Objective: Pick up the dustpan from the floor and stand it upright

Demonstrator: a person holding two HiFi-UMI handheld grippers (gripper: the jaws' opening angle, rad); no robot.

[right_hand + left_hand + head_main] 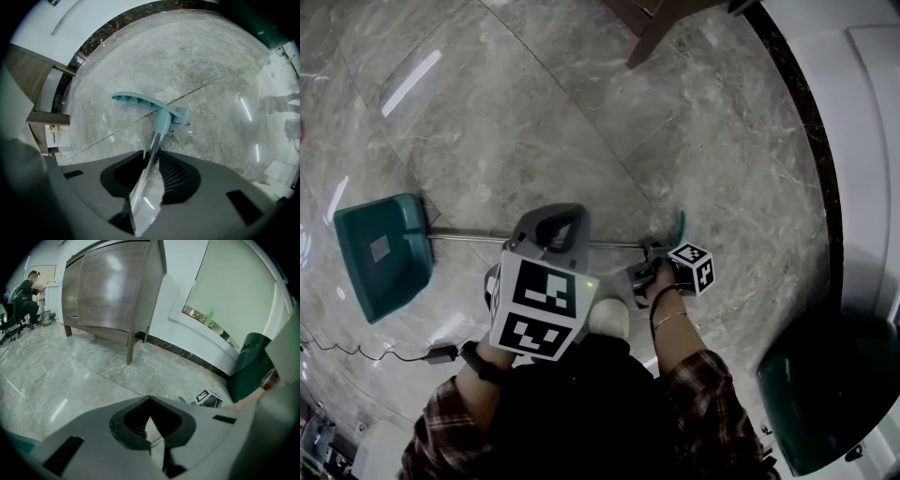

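Note:
The dustpan lies flat on the marble floor: a teal pan (382, 253) at the left, a thin metal pole (469, 237) running right, and a teal grip (679, 225) at the far end. My right gripper (649, 258) points steeply down just short of that grip. In the right gripper view the pole (149, 173) fills the gap between its jaws (152, 157), which are shut on it, with the teal grip (150, 105) just beyond. My left gripper (558, 214) hovers over the middle of the pole. Its tips (150, 399) meet with nothing held.
A wooden cabinet (112, 291) on legs (649, 42) stands ahead. A white wall with dark skirting (811, 141) runs along the right, with a dark green seat (825, 394) near it. A cable with an adapter (441, 354) lies at lower left. A person (26, 287) sits far off.

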